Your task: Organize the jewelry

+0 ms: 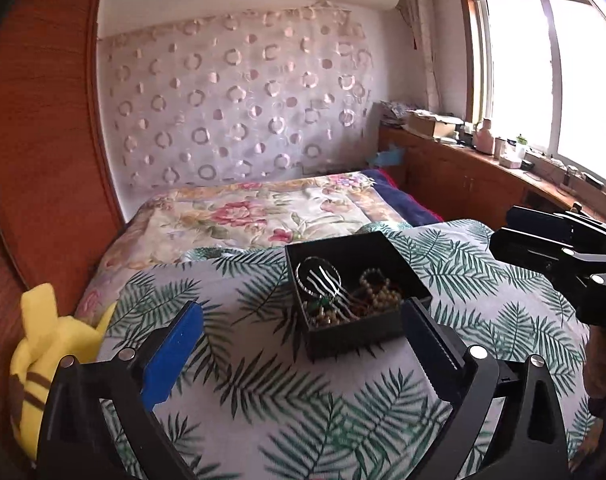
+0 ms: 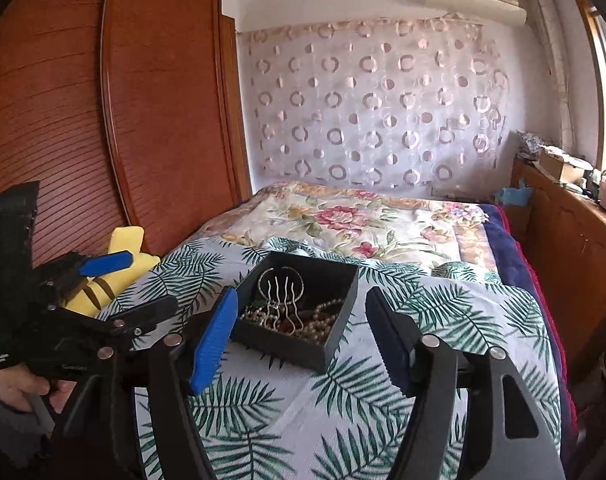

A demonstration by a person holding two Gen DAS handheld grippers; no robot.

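left gripper: my black two-finger left gripper with blue pads (image 1: 303, 344) is spread wide, nothing between the fingers; it hovers just short of the box, near corner of the box sitting between the pads in the left wrist view. Also seen from the side in the right wrist view (image 2: 143, 284), my hand (image 2: 21, 390) on its handle.

right gripper: my black two-finger right gripper with blue pads (image 2: 303, 332) is also wide open and holding nothing; box lies just ahead between the fingers. In the left wrist view only its black body shows at the right edge (image 1: 563, 256), fingertips out of frame.

box: open square black cardboard jewelry box (image 1: 357, 338) (image 2: 281, 354), no lid on it, resting flat on the cloth near the front of the bed.

contents: silver multi-pronged hair comb (image 1: 323, 280) (image 2: 281, 296) lying on top, tangled with a beige pearl-bead necklace (image 1: 377, 292) (image 2: 323, 322); something green underneath, can't tell what.

surface: white cloth with green palm-leaf print (image 1: 263, 380) (image 2: 283, 420), spread over the bed.

behind: floral quilt (image 1: 243, 216) (image 2: 343, 220) farther back.

left of bed: yellow plush toy with brown stripes (image 1: 43, 360) (image 2: 103, 284), beside a reddish wooden wardrobe (image 2: 123, 120).
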